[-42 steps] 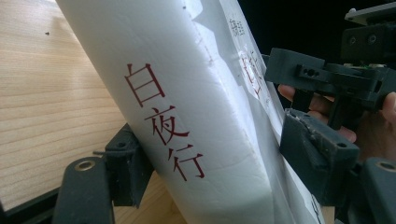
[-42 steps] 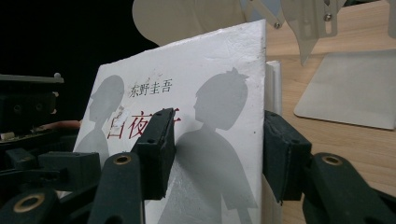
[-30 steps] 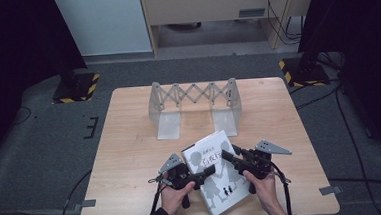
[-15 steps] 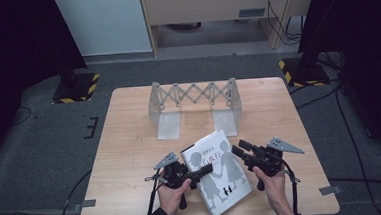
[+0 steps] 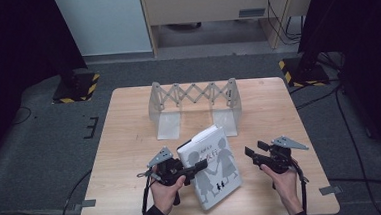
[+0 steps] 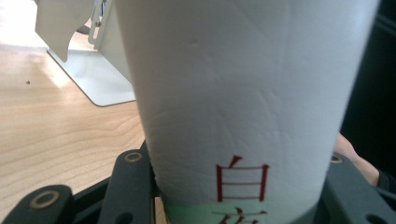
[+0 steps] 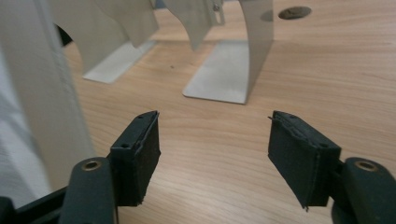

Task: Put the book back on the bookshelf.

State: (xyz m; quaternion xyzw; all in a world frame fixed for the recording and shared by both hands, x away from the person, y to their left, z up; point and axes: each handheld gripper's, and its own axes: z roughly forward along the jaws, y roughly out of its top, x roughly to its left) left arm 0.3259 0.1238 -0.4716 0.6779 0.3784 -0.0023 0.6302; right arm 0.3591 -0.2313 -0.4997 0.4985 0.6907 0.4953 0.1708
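One gripper has the job in hand: the left gripper (image 5: 198,166) is clamped on the white book (image 5: 213,167), tilted up near the table's (image 5: 130,141) front edge; the right gripper (image 5: 251,153), jaws just widened and empty, sits beside it. Slotting it into the expanding rack (image 5: 193,95) remains, across bare wood

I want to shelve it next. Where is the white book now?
In the high view, the white book is at the table's near edge, in front of the expanding rack, clamped by the left gripper.
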